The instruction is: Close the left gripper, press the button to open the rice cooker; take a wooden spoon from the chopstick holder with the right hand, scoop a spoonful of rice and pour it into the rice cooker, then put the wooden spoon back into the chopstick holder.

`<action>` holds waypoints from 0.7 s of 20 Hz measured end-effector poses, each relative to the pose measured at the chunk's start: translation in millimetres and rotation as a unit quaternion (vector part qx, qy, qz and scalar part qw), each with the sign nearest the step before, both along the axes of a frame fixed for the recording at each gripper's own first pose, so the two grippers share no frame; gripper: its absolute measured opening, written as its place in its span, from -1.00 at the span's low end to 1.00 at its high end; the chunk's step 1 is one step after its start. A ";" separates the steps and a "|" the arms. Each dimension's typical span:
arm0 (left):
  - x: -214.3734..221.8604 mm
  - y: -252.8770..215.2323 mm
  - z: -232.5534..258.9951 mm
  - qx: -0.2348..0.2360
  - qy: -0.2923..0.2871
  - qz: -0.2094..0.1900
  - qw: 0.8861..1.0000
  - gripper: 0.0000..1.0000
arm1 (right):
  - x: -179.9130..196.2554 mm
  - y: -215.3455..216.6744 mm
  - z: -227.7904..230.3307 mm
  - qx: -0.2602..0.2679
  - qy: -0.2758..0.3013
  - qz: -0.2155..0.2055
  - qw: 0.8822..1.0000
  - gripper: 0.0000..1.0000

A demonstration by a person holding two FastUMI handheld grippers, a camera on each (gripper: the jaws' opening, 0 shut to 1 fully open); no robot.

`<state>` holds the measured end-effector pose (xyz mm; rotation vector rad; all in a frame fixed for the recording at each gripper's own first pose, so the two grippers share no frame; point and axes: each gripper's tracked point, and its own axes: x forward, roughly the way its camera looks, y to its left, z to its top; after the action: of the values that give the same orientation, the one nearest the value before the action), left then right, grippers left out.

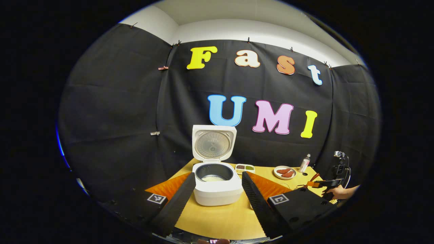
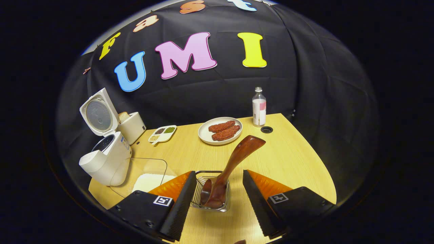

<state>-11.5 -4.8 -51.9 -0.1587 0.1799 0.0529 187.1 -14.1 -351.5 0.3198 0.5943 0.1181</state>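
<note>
With its fingers spread wide, the right hand-held gripper (image 2: 217, 200) hangs just above the spoon (image 2: 226, 173), gripping nothing; the spoon stands bowl-down in the wire holder (image 2: 212, 206) between those fingers, its handle leaning up and away over the tabletop (image 2: 291, 159); being wood, it should be light, stiff and a little slick, so the mid-handle looks the best place to pinch; a clear box of rice (image 2: 149, 181) sits just left of the holder, beside the cooker (image 2: 105, 159); the left hand-held gripper (image 1: 218, 200), also parted, faces the cooker, whose lid (image 1: 213, 143) stands open over the pot.
</note>
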 end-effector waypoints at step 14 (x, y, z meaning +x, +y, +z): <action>2.5 28.0 -32.6 -0.037 0.048 0.036 0.998 0.88 | 33.2 4.9 -29.8 0.087 0.062 -0.029 0.994 -0.65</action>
<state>-9.0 23.2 -84.6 -0.2362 0.2725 0.1257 220.3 -9.2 -381.3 0.5160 0.6989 0.0951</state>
